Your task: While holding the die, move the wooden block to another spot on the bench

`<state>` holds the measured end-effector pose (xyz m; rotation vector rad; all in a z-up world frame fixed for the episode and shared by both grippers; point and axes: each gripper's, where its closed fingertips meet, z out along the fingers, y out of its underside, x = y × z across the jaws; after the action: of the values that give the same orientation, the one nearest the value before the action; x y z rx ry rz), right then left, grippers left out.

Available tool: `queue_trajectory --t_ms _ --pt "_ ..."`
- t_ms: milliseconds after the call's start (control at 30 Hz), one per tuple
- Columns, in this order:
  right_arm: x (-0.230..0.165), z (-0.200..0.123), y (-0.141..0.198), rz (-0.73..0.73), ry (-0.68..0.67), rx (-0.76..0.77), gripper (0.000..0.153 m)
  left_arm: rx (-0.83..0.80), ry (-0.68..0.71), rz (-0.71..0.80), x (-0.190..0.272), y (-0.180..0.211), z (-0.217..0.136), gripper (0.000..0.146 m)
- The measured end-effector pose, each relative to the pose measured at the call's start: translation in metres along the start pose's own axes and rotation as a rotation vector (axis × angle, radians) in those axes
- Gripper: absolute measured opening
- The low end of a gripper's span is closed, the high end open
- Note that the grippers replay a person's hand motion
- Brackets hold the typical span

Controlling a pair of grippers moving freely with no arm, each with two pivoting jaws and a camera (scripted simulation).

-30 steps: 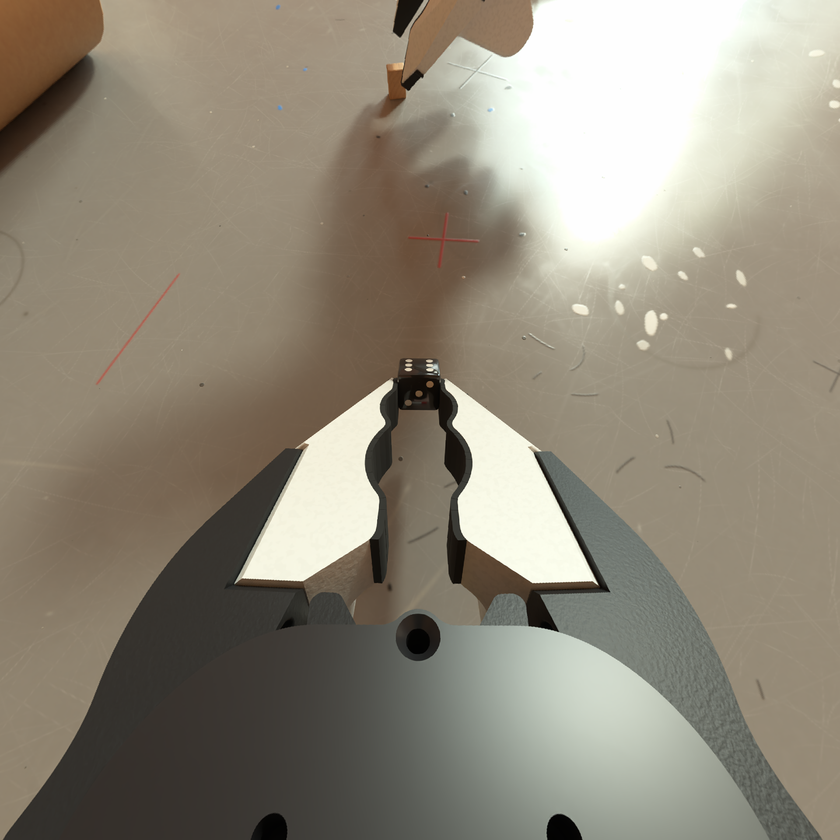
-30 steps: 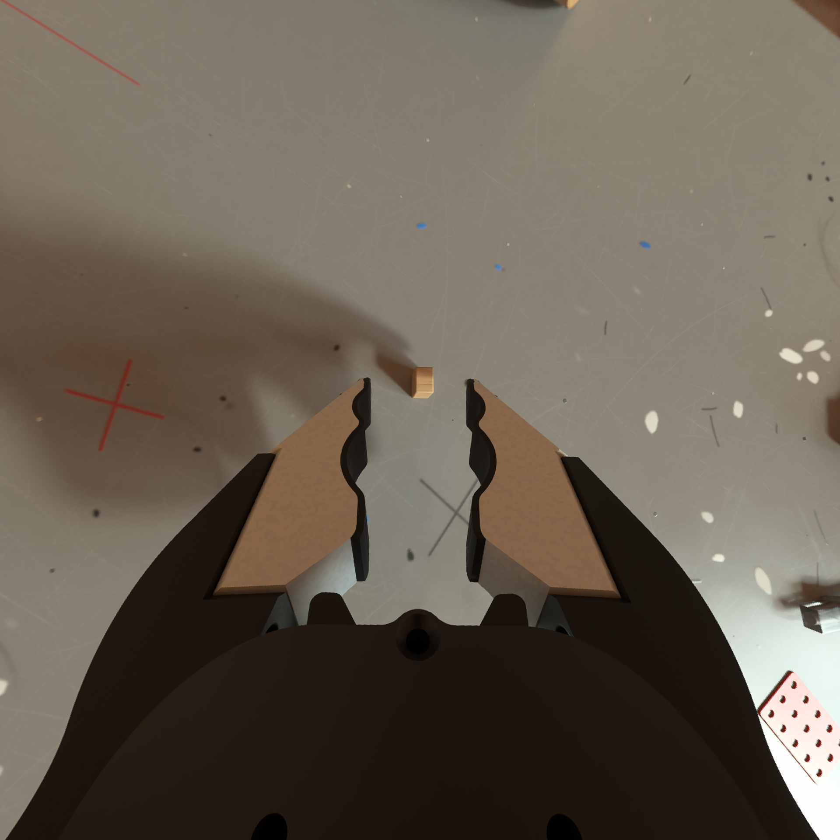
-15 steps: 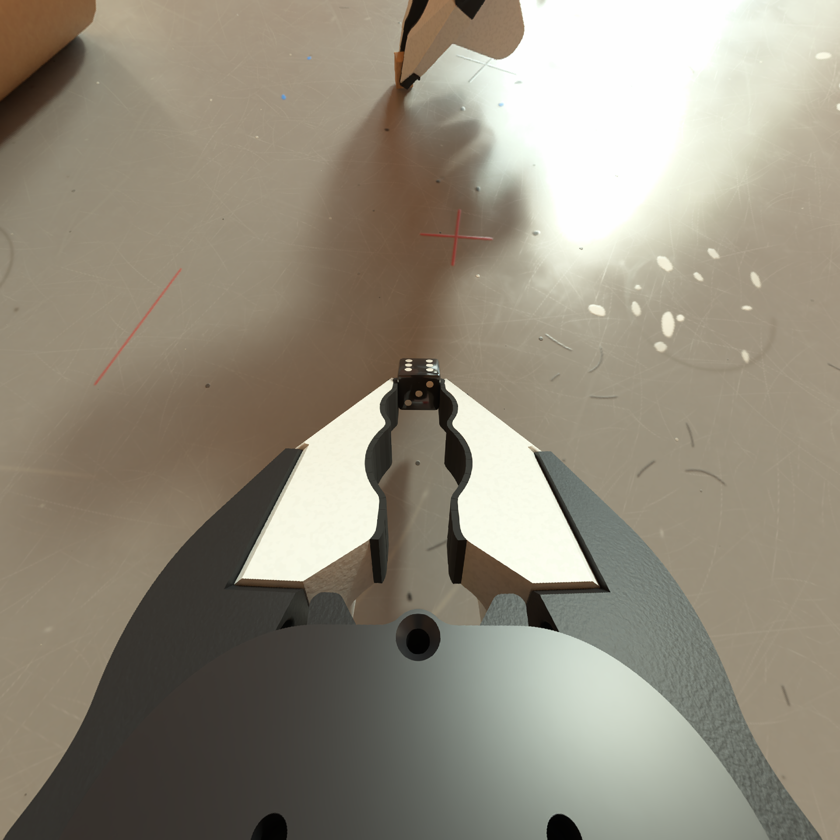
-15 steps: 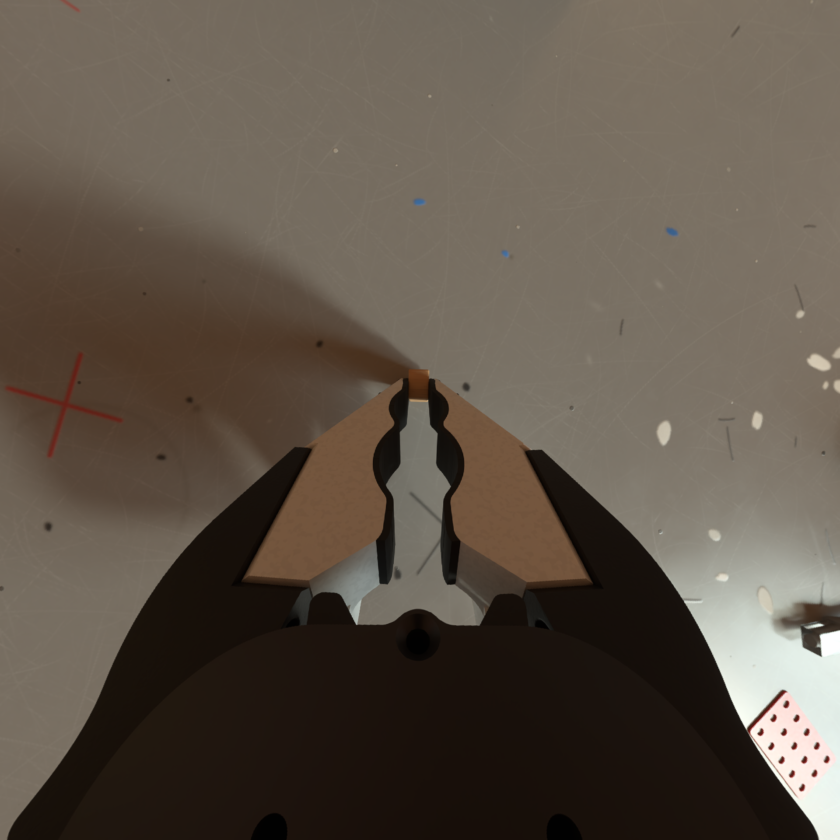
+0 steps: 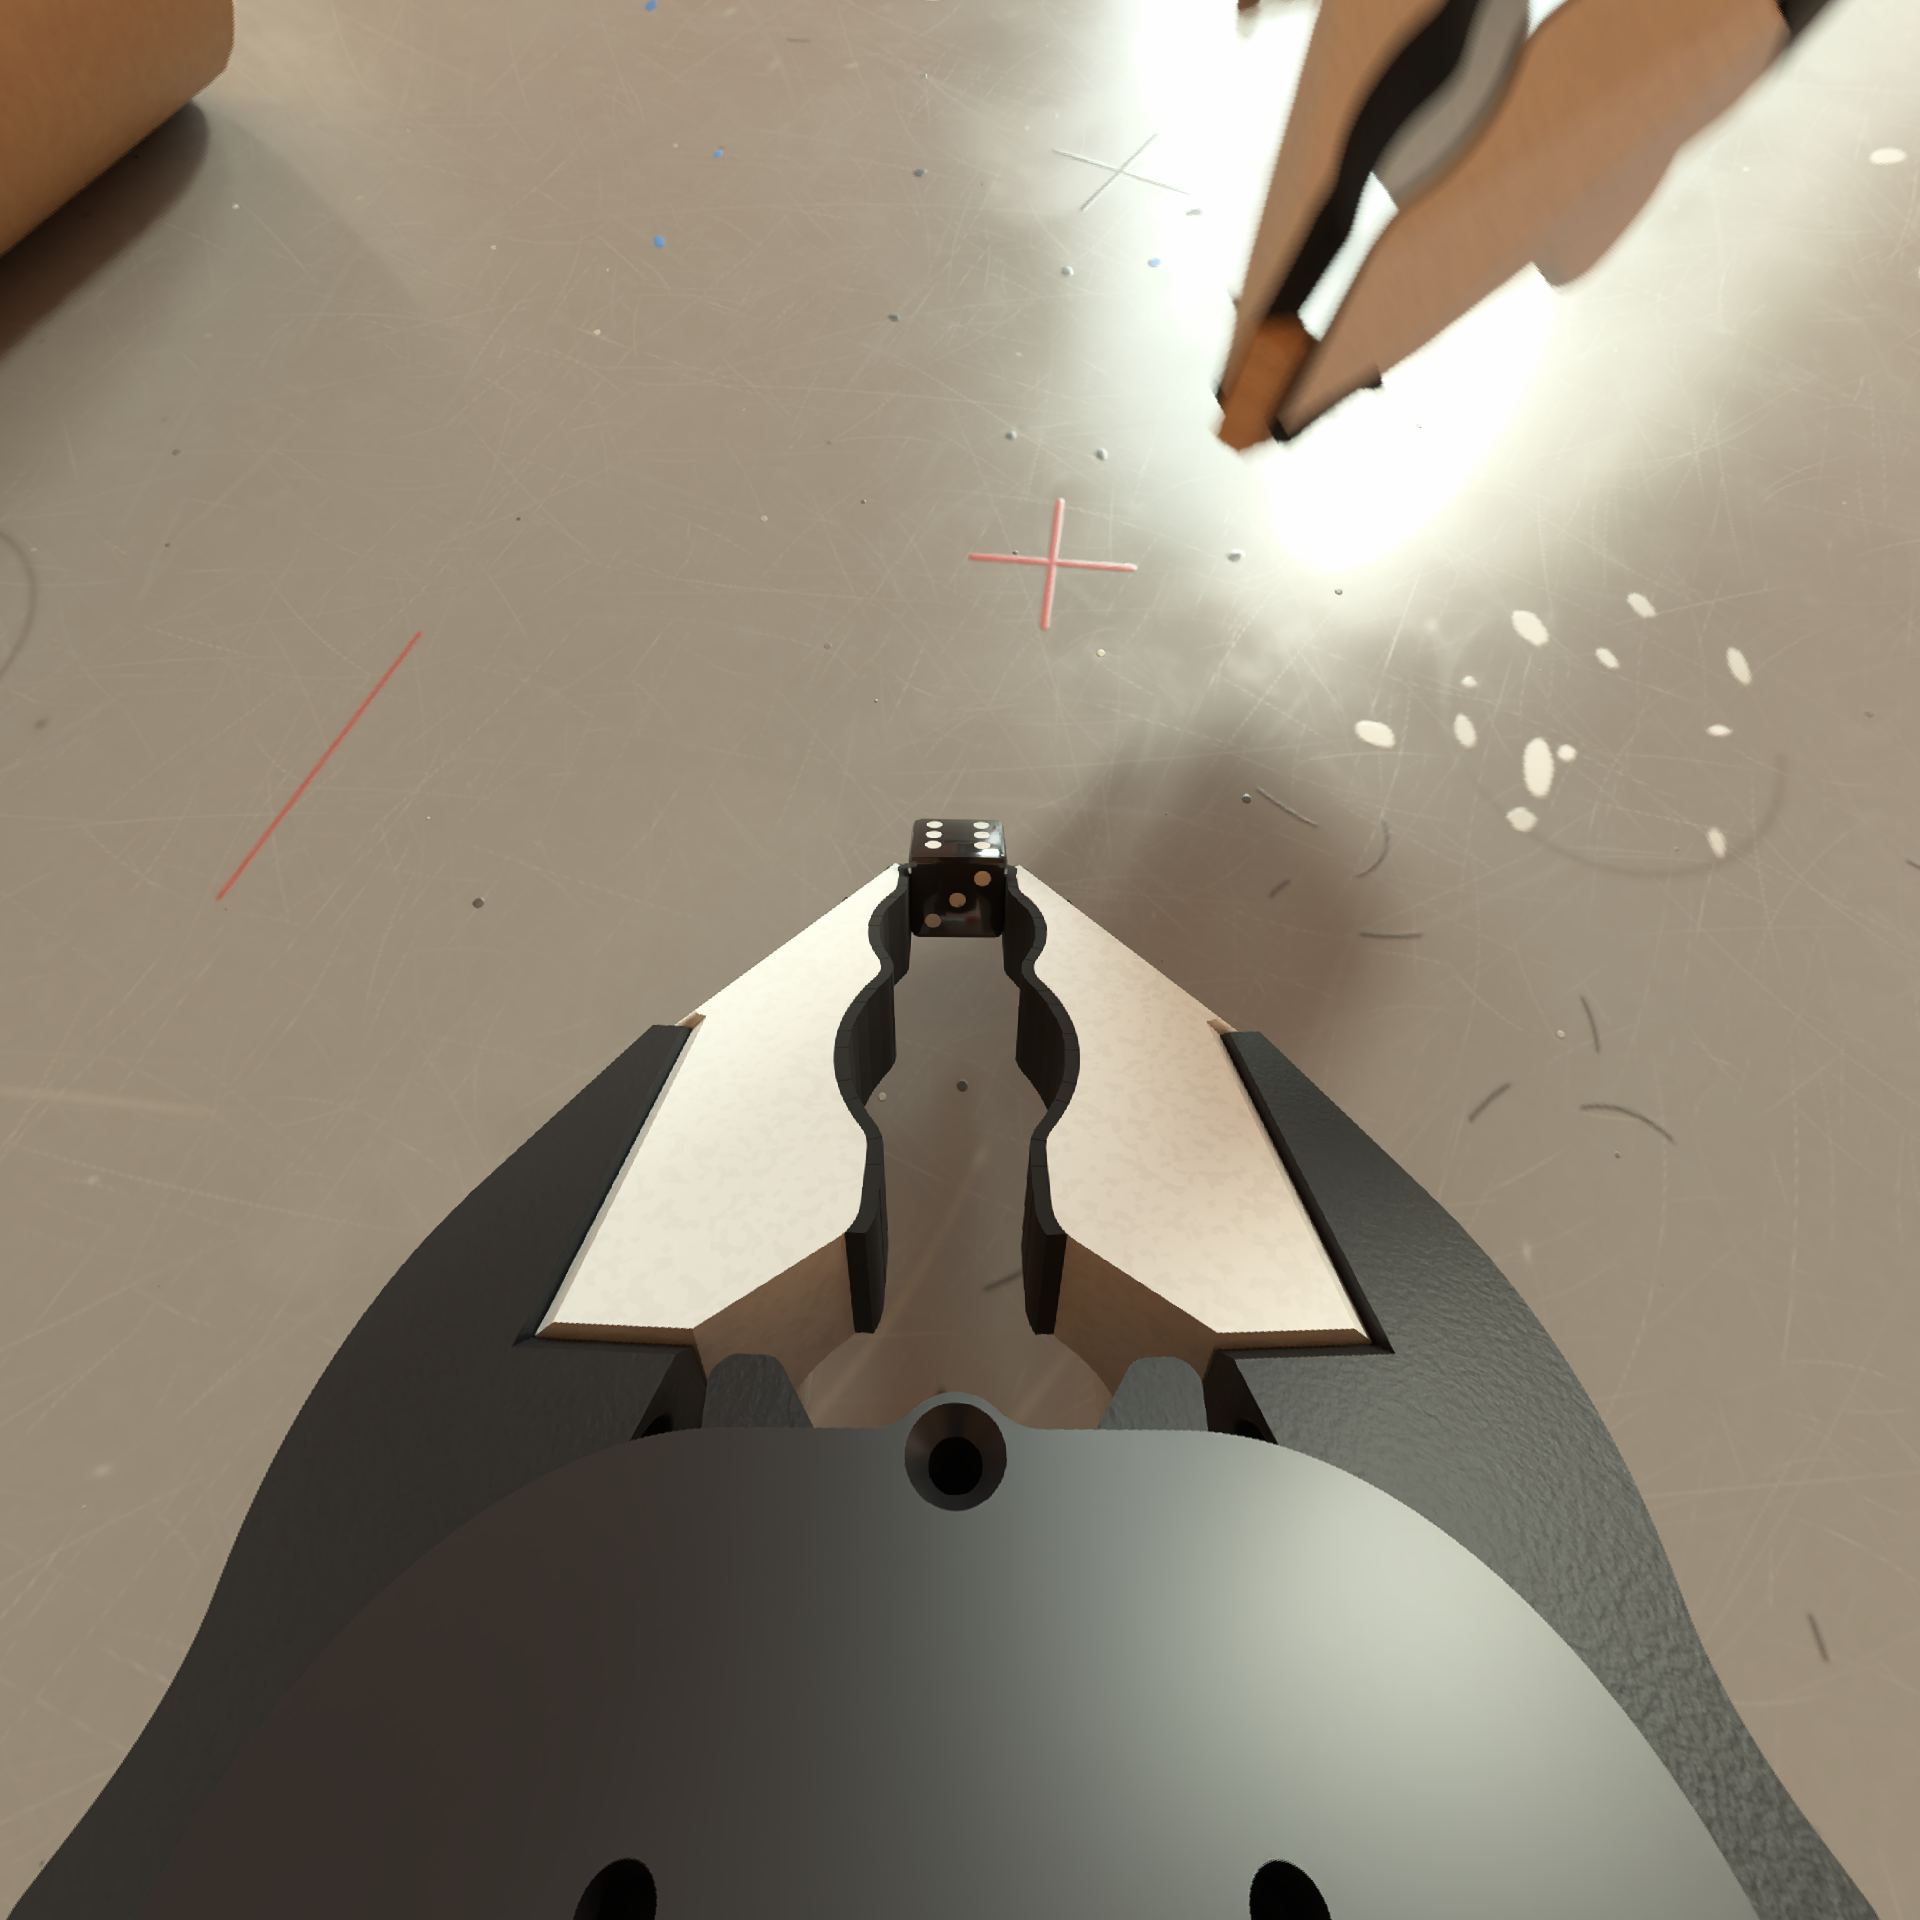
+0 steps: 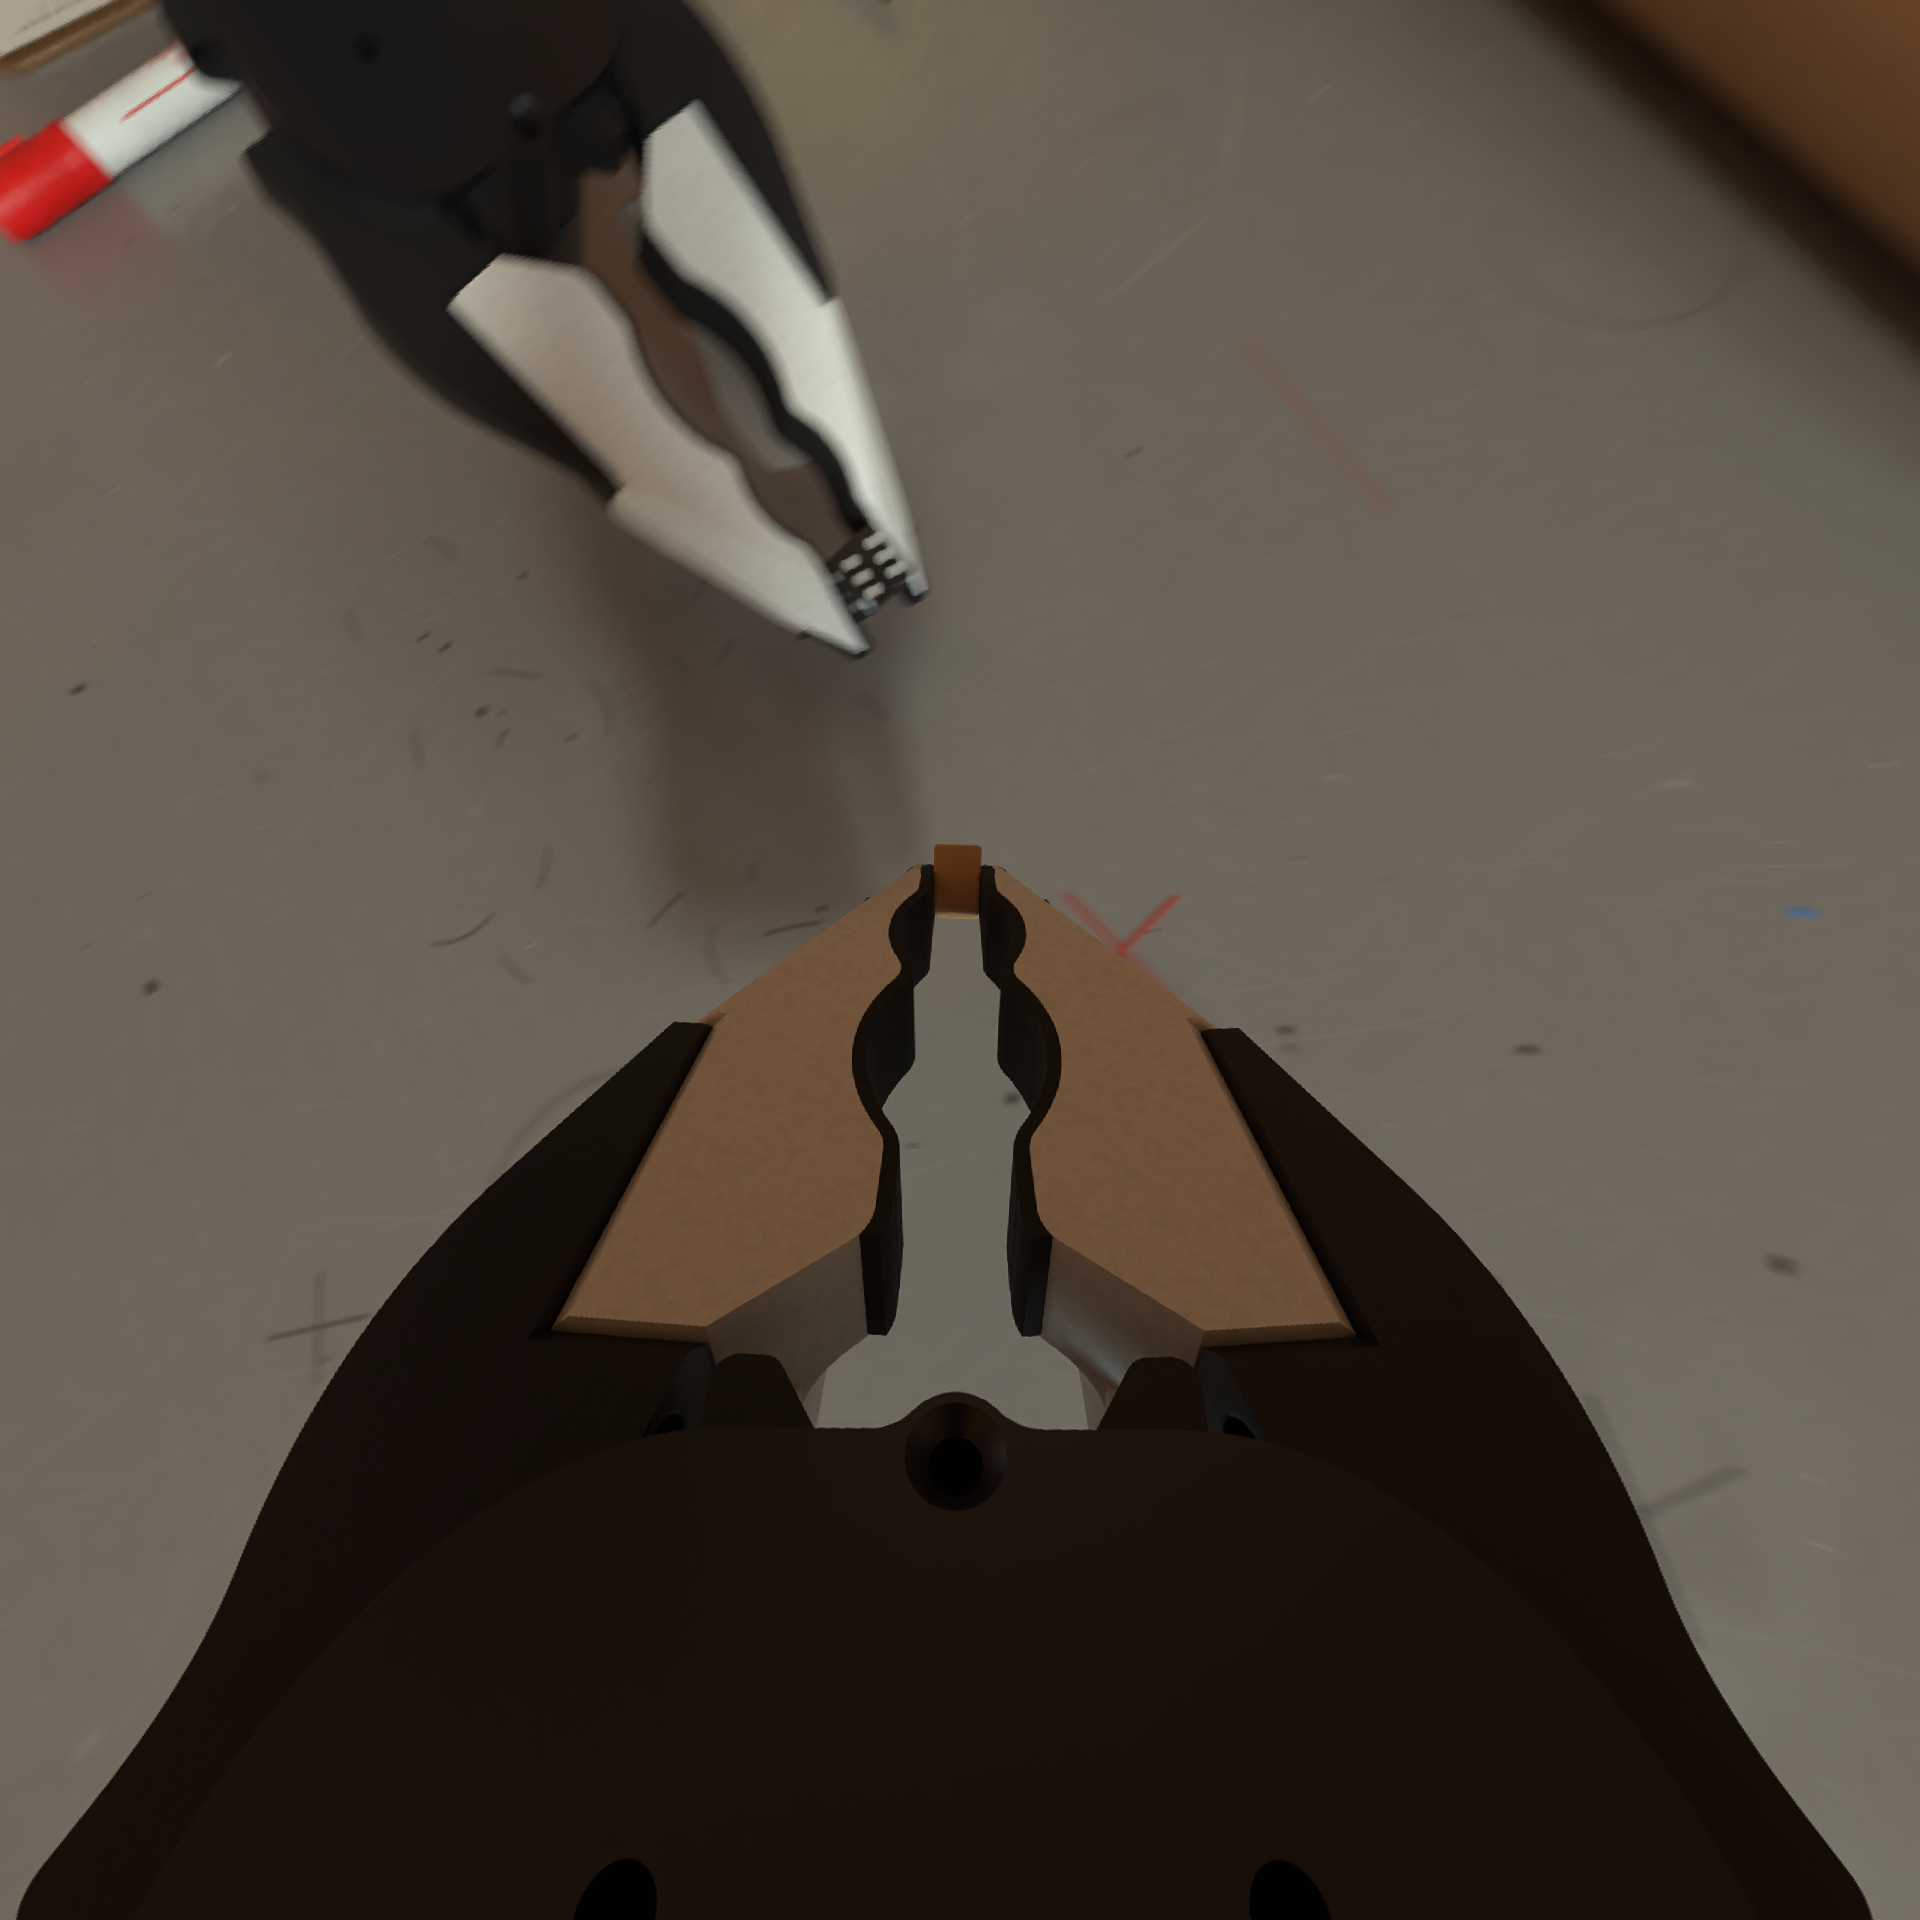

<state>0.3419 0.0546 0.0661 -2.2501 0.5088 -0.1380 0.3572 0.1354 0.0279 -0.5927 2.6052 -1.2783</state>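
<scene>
Scratched grey bench [image 5: 520, 468], left tongs [image 5: 956, 896] clenching die [image 5: 957, 881], right tongs [image 6: 957, 896] pinching half-hidden wooden block [image 6: 957, 875]

The scratched grey tabletop [image 5: 520, 468] carries a red-capped marker [image 6: 94, 145] at upper left, possibly touching a cardboard piece [image 6: 62, 26].

You have two grippers, a left gripper [image 5: 956, 894] and a right gripper [image 6: 957, 896], one black die [image 5: 957, 879], one wooden block [image 6: 957, 879], one red-capped marker [image 6: 99, 145], one red cross mark [image 5: 1051, 564]
</scene>
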Motion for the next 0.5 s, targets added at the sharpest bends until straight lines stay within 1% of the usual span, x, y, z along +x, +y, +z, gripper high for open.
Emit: queue_trajectory --t_ms 67,133,167,267,500 --pt "-0.019 0.009 0.014 -0.005 -0.035 -0.061 0.008 -0.009 -0.004 0.001 0.0 0.001 0.0 0.016" --pt "-0.029 0.017 0.03 -0.028 -0.017 -0.139 0.008 -0.015 -0.006 0.003 0.001 0.001 -0.001 0.016" --pt "-0.034 0.021 0.035 -0.031 -0.017 -0.154 0.008 -0.013 -0.005 0.006 0.002 0.001 -0.002 0.016" --pt "-0.046 0.027 0.033 -0.002 -0.048 -0.118 0.008 -0.005 -0.001 0.015 0.005 -0.001 -0.004 0.016" --pt "-0.05 0.039 0.044 -0.053 0.012 -0.172 0.008 0.009 -0.021 0.014 0.009 0.002 -0.008 0.016"
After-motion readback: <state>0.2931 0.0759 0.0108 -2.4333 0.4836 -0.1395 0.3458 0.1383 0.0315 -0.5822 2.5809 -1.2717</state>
